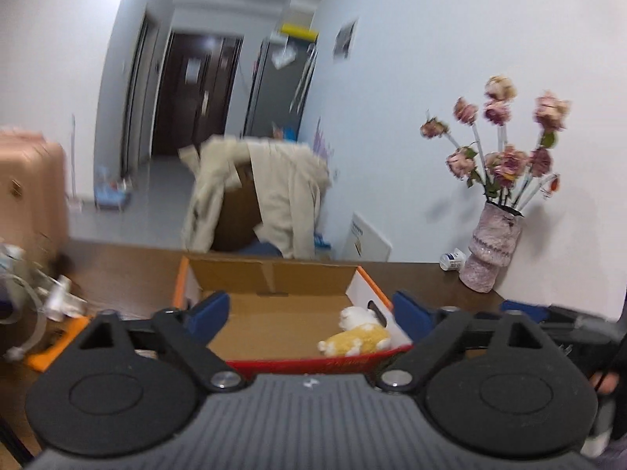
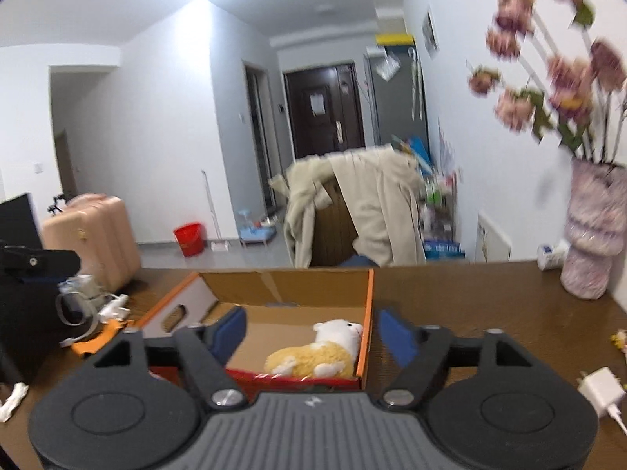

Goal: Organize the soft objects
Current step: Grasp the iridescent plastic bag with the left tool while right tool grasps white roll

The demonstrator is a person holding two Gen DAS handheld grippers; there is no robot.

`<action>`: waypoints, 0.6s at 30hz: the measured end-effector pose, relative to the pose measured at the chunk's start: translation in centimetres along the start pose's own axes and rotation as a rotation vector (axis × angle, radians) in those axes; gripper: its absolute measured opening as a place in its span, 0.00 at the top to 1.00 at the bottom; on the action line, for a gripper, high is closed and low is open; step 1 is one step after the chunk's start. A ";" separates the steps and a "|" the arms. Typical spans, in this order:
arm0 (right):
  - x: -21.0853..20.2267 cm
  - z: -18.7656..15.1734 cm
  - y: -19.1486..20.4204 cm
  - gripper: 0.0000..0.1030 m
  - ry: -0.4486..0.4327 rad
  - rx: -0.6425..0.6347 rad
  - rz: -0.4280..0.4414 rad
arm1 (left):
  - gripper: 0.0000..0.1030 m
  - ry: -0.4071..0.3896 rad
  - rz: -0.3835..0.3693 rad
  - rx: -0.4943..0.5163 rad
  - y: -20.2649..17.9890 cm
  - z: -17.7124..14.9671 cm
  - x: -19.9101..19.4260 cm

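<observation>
A yellow and white plush toy (image 1: pixel 358 335) lies in the near right corner of an open cardboard box (image 1: pixel 274 274) with orange and red sides on the brown table. My left gripper (image 1: pixel 311 311) is open and empty, held just before the box's near edge. In the right wrist view the plush toy (image 2: pixel 317 352) lies against the box's (image 2: pixel 290 282) right wall. My right gripper (image 2: pixel 311 333) is open and empty, above the box's near right corner. The right gripper's body (image 1: pixel 568 325) shows at the right edge of the left wrist view.
A pink vase of dried flowers (image 2: pixel 591 231) and a small white bottle (image 1: pixel 452 260) stand at the table's right by the wall. A white charger (image 2: pixel 601 389) lies near right. Cables and white items (image 2: pixel 90 301) lie left of the box. A chair with a beige coat (image 1: pixel 270 196) stands behind the table.
</observation>
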State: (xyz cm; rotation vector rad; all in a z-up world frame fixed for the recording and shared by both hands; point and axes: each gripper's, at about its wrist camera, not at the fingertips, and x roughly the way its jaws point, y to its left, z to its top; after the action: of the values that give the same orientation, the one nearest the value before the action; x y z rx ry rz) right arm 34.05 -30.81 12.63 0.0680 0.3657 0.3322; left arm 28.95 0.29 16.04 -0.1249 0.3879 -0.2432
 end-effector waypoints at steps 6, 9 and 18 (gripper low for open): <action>-7.4 -3.7 4.0 0.15 -0.075 -0.064 0.036 | 0.01 -0.052 -0.003 0.073 0.0 -6.0 -7.5; -10.1 -5.9 6.1 0.10 -0.121 -0.107 0.042 | 0.01 -0.055 -0.002 0.055 0.3 -8.8 -10.0; -14.5 -14.1 10.4 0.03 -0.090 -0.086 0.025 | 0.00 0.001 0.035 0.054 1.4 -16.3 -14.1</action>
State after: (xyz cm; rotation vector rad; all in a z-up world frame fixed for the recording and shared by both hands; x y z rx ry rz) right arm 13.00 -25.75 5.74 0.0033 0.2608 0.3680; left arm 10.20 4.06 5.87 -0.0651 0.3842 -0.2188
